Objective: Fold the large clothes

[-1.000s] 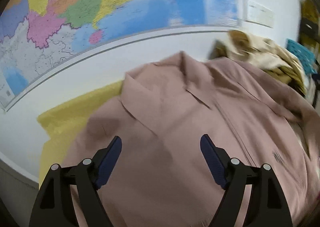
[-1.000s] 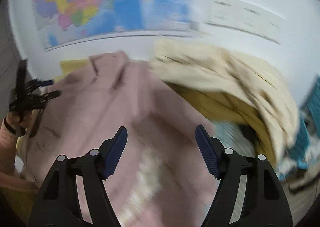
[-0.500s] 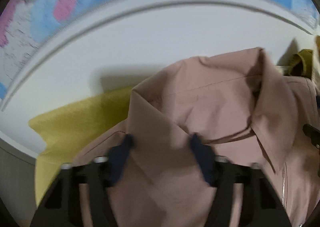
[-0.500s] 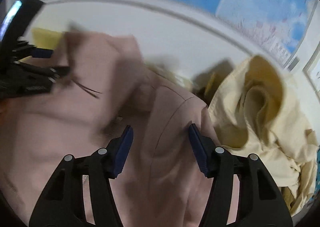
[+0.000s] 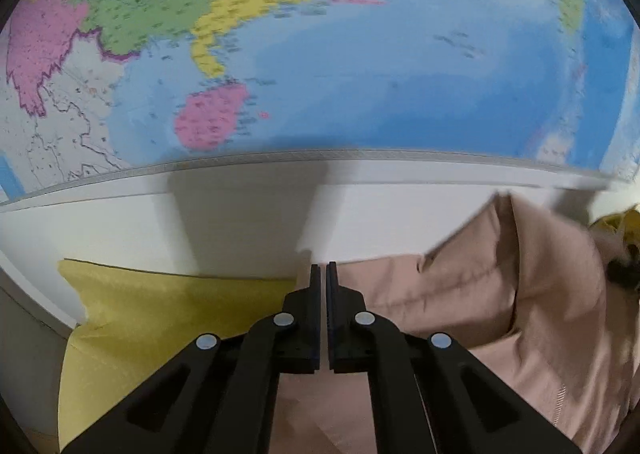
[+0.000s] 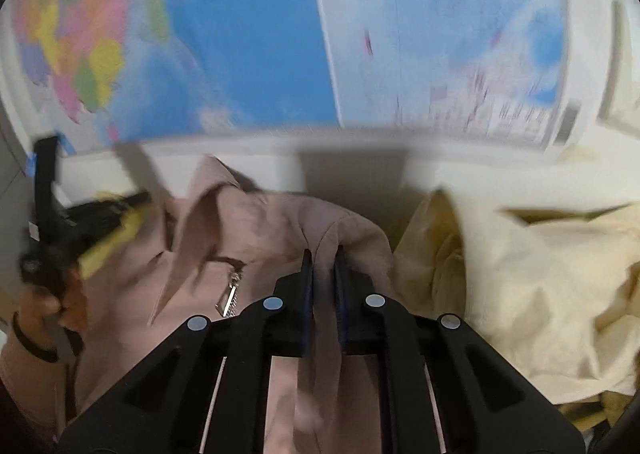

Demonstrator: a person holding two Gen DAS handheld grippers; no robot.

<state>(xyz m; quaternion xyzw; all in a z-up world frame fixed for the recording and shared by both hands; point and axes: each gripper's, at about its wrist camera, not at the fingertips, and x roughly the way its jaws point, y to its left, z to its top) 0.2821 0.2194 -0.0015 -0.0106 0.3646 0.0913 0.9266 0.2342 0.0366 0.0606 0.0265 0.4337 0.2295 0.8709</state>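
A dusty pink zip jacket (image 5: 500, 314) lies on a yellow cloth (image 5: 160, 318) against the wall. My left gripper (image 5: 320, 274) is shut on the jacket's left shoulder edge, with the collar off to its right. My right gripper (image 6: 322, 266) is shut on a fold of the pink jacket (image 6: 248, 246) at its right shoulder; the fabric runs between the blue pads. The zipper pull (image 6: 228, 298) hangs left of it. The left gripper (image 6: 92, 210) shows at the far left of the right wrist view.
A large coloured wall map (image 5: 320, 54) hangs above a white ledge (image 5: 240, 206) right behind the jacket. A heap of cream and mustard clothes (image 6: 540, 294) lies to the right of the jacket.
Both grippers have gone from open above the jacket to shut on its two shoulders. Both cameras now point more toward the wall map.
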